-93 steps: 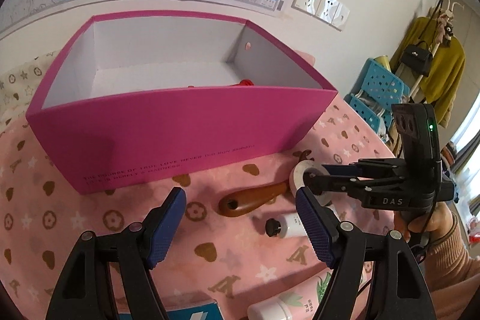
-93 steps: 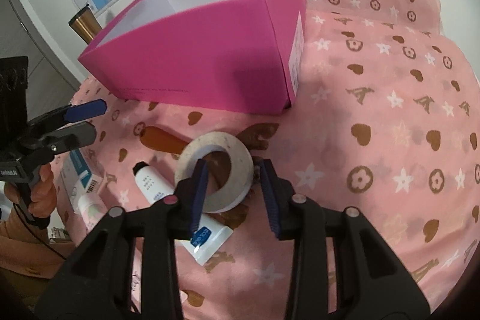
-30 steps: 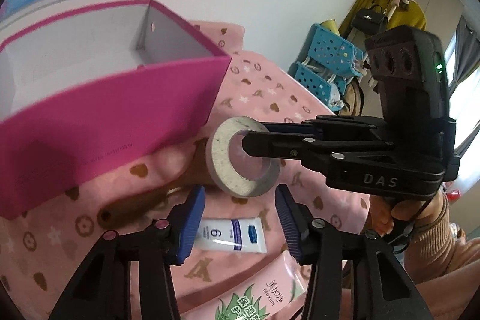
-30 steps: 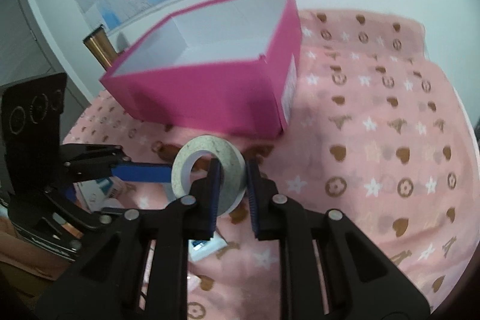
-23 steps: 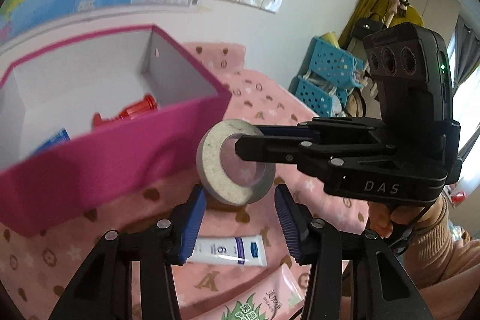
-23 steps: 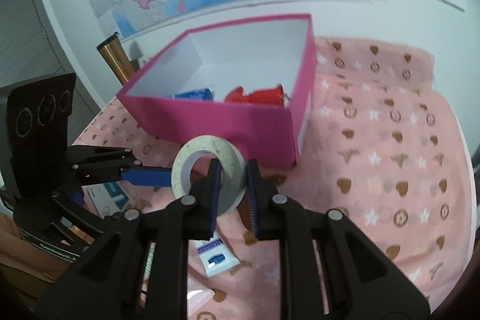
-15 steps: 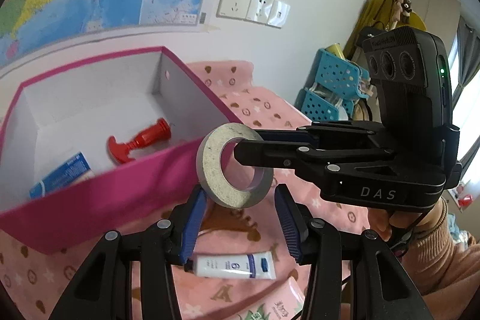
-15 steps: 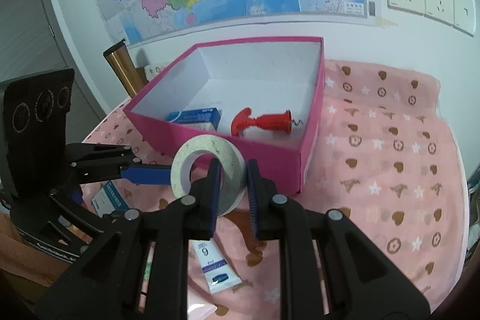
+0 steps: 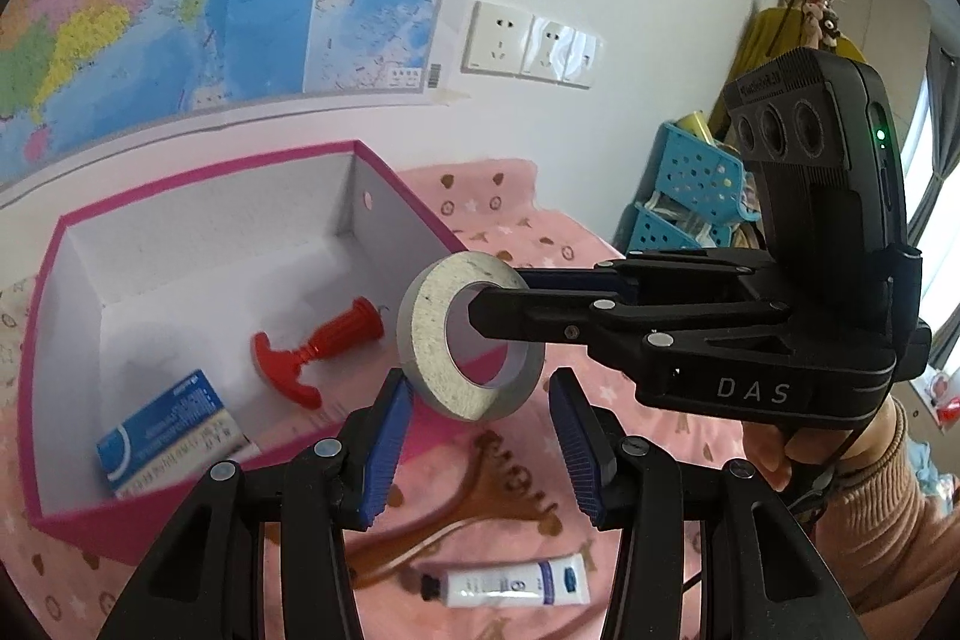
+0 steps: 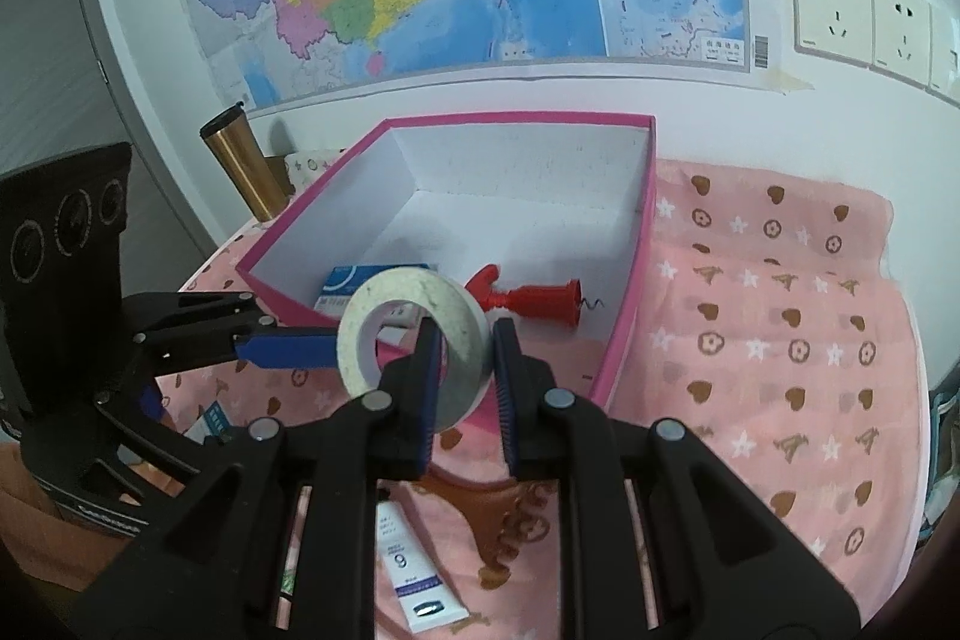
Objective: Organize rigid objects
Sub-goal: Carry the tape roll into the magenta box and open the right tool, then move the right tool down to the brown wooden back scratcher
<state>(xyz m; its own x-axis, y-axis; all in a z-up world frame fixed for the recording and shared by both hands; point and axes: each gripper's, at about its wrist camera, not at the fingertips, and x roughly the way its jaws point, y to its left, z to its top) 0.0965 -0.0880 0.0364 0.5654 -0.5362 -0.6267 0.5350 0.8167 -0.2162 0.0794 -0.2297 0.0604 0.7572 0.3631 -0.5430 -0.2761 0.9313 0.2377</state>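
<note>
A grey-white tape roll [image 10: 360, 340] hangs in the air, held upright, near the front corner of the open pink box [image 10: 516, 118]. My right gripper [image 10: 462, 340] is shut on the roll's wall, one finger through its hole. From the left wrist view, the tape roll [image 9: 426, 340] and right gripper [image 9: 498, 295] sit just ahead of my left gripper [image 9: 477, 418]. That gripper is open, and its pads are clear of the roll. Inside the pink box [image 9: 210, 172] lie a red corkscrew [image 9: 312, 346] and a blue-white carton [image 9: 168, 430].
On the pink patterned cloth below lie a wooden comb [image 9: 498, 484] and a white tube [image 9: 510, 583]. A gold tumbler [image 10: 240, 166] stands left of the box. Blue baskets [image 9: 690, 196] stand beyond the table's right end. The wall with a map is behind the box.
Both grippers have risen. The right one closed on the tape roll and lifted it off the cloth to about the box's rim. The box's inside has come into view.
</note>
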